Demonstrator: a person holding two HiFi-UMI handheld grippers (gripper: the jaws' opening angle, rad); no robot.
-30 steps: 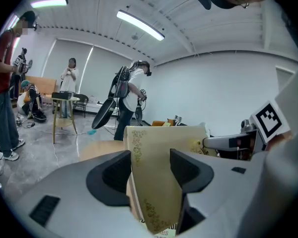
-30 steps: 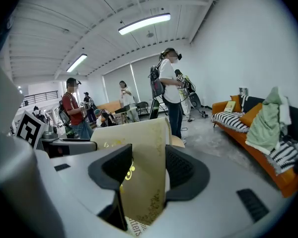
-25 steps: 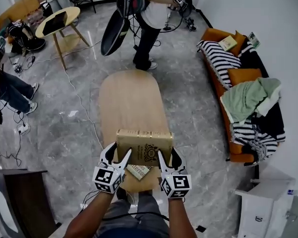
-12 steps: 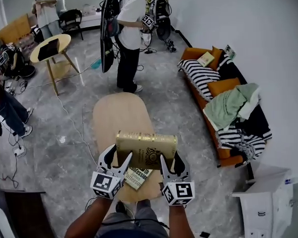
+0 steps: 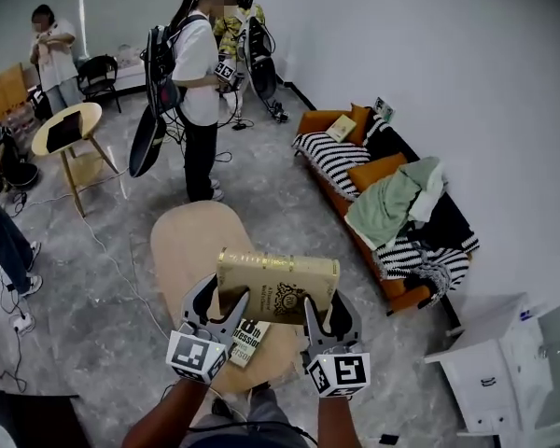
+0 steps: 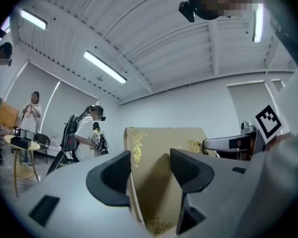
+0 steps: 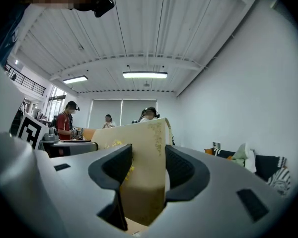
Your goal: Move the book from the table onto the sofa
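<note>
The step in hand looks like the carry to the orange sofa, which runs along the wall at the right of the head view, well apart from the load. Most of its seat is covered: a striped blanket toward the upper end, a green cloth in the middle, more striped fabric at the lower end. Judged from here, the flattest landing is on the striped blanket, short of the small book that lies at the upper end. The oval wooden table sits at lower centre with a printed booklet lying on it, so the load should swing right and clear of both. A person stands at upper centre, away from that path.

The book is in the air above the near end of the table, at lower centre, roughly level and gripped at both ends. The left gripper is clamped on its left edge and the right gripper on its right edge. Keeping the two moving together and level should stop the cover twisting or slipping.

It is a thick hardback, tan to gold, with an ornate crest on the cover and gilt scrollwork at the corners.
</note>
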